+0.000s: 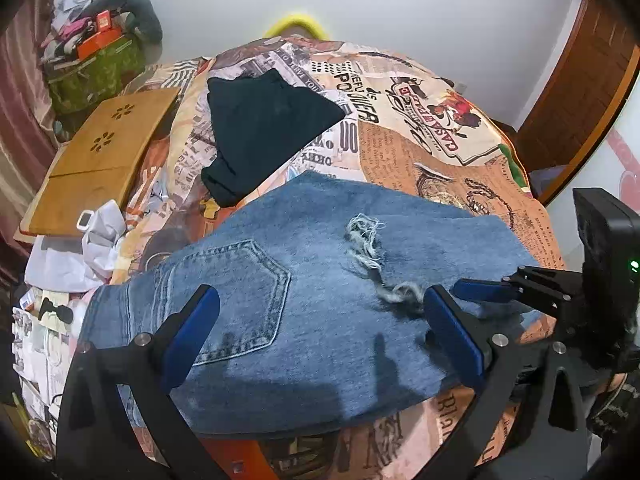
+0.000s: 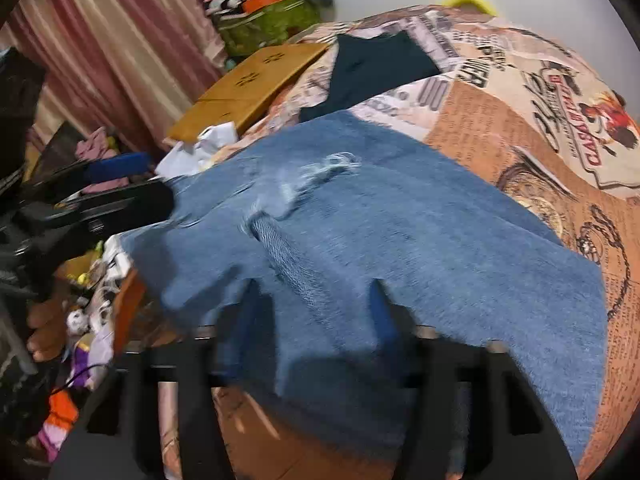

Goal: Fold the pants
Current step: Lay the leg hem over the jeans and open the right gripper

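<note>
The blue jeans point(image 1: 320, 280) lie folded on the printed bedspread, back pocket point(image 1: 244, 292) at the left and a frayed rip point(image 1: 366, 240) near the middle. My left gripper point(image 1: 320, 312) hovers over the near part of the jeans, jaws wide open and empty. My right gripper shows in the left wrist view at the jeans' right edge point(image 1: 492, 292). In the right wrist view the jeans point(image 2: 400, 240) lie ahead and my right gripper point(image 2: 314, 312) is open, with its fingers pushed under the near denim edge. The left gripper point(image 2: 116, 176) shows at the left there.
A folded dark garment point(image 1: 264, 128) lies farther back on the bedspread point(image 1: 440, 140). A wooden lap desk point(image 1: 100, 160) and white paper point(image 1: 96, 240) lie at the left. Clutter and a green bag point(image 1: 96, 68) stand at the back left. A wooden door point(image 1: 580, 92) is at the right.
</note>
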Tool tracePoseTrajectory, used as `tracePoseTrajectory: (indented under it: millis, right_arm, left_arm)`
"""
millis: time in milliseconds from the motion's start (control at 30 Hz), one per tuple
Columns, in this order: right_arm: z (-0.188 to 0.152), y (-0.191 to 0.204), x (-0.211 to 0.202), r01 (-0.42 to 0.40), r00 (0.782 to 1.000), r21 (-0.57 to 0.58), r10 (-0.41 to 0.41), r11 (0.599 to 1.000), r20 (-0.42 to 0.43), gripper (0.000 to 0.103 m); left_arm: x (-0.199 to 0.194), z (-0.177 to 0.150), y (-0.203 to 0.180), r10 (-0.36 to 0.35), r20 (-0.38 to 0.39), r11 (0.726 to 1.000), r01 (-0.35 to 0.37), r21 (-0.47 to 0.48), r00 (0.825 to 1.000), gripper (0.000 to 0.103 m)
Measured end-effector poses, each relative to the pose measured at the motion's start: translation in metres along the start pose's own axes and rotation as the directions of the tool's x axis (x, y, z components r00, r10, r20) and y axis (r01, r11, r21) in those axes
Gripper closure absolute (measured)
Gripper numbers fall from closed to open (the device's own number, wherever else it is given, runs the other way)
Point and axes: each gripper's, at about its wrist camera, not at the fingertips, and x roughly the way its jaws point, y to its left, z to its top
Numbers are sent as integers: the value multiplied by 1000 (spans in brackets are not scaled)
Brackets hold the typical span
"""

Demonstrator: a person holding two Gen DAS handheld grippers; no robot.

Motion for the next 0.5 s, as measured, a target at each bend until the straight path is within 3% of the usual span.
tracePoseTrajectory:
  millis: [167,333,500]
  right_arm:
    - [-2,0,-25,24,998,-30,-22,999,59,46]
    - [-3,-33,-51,44,991,60,-51,997,124,46]
    - [-10,-72,-54,95,988,149,-111,984,107,43]
  left_arm:
    - [0,12,-14,-12,14,1000,12,17,1000,0]
    - [12,25,-35,-41,1,998,41,40,999,0]
    - [48,33,-53,-52,-69,997,56,50,996,0]
